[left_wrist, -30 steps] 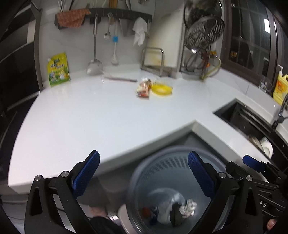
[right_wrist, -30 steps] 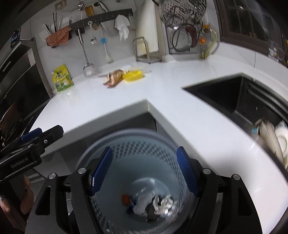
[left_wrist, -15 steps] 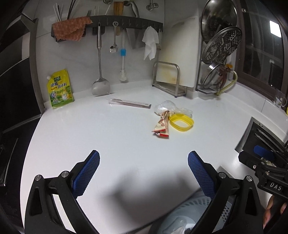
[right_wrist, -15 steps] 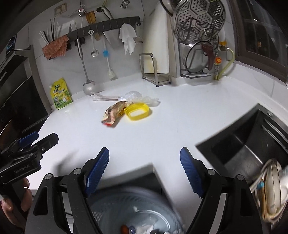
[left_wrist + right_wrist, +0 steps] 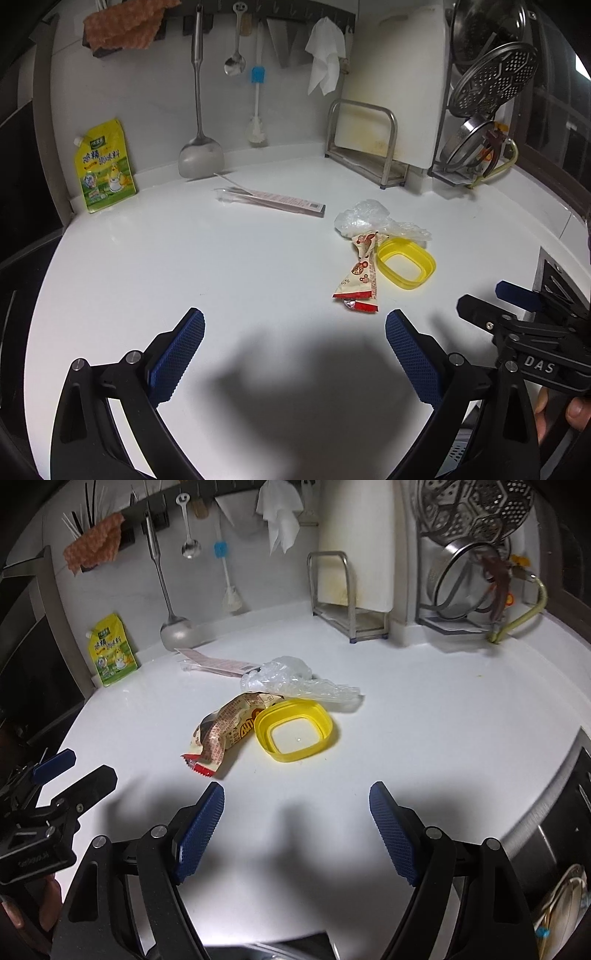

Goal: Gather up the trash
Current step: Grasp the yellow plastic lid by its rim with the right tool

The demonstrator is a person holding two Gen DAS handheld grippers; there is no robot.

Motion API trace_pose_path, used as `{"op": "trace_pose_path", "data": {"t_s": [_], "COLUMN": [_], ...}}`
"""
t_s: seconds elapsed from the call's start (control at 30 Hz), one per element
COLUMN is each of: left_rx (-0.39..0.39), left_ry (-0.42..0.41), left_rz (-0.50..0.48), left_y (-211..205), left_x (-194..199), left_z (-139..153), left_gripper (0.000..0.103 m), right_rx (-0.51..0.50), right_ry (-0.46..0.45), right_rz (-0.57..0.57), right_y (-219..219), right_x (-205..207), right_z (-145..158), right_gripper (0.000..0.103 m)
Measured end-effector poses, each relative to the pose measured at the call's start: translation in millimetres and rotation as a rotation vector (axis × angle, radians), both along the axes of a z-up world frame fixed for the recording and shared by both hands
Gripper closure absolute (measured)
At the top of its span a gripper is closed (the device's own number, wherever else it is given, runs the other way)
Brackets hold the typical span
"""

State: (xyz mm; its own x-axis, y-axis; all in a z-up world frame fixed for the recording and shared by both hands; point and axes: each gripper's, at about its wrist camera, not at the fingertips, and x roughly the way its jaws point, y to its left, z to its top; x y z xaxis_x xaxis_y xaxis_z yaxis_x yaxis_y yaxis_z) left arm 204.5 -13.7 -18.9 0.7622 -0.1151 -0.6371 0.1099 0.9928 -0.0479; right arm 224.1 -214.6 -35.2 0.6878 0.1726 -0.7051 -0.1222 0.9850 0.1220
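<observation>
On the white counter [image 5: 184, 258] lie a beige and red snack wrapper [image 5: 360, 273], a yellow plastic lid ring [image 5: 406, 267], a crumpled clear plastic bag [image 5: 369, 221] and a long chopstick sleeve [image 5: 273, 197]. They also show in the right wrist view: wrapper [image 5: 225, 731], yellow ring [image 5: 295, 731], clear bag [image 5: 291, 681], sleeve [image 5: 214, 662]. My left gripper [image 5: 293, 354] is open and empty, short of the wrapper. My right gripper [image 5: 297, 829] is open and empty, just short of the yellow ring.
A green-yellow seasoning pouch [image 5: 105, 166] leans on the back wall. Utensils hang from a rail; a spatula [image 5: 201, 158] touches the counter. A cutting-board rack [image 5: 364, 147] and a pot-lid rack [image 5: 476, 144] stand at the back right. The sink [image 5: 569, 830] is on the right.
Both grippers rose from over the trash bin below the counter edge and moved forward over the counter toward the trash pile. The bin has dropped out of view. Both stayed open.
</observation>
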Motion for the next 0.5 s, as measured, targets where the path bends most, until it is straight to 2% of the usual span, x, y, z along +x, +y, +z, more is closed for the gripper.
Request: {"op": "trace_pose_path", "data": {"t_s": [0.5], "left_rx": [-0.002], "left_ry": [0.047], "left_rz": [-0.021], "left_y": [-3], "left_x": [25], "left_z": [-12], "left_gripper": [0.007], "right_rx": [0.027], "right_ry": [0.142], "right_rz": [0.044], "right_y": [4], "right_x": [73], "right_z": [-29], "right_gripper": [0.026]}}
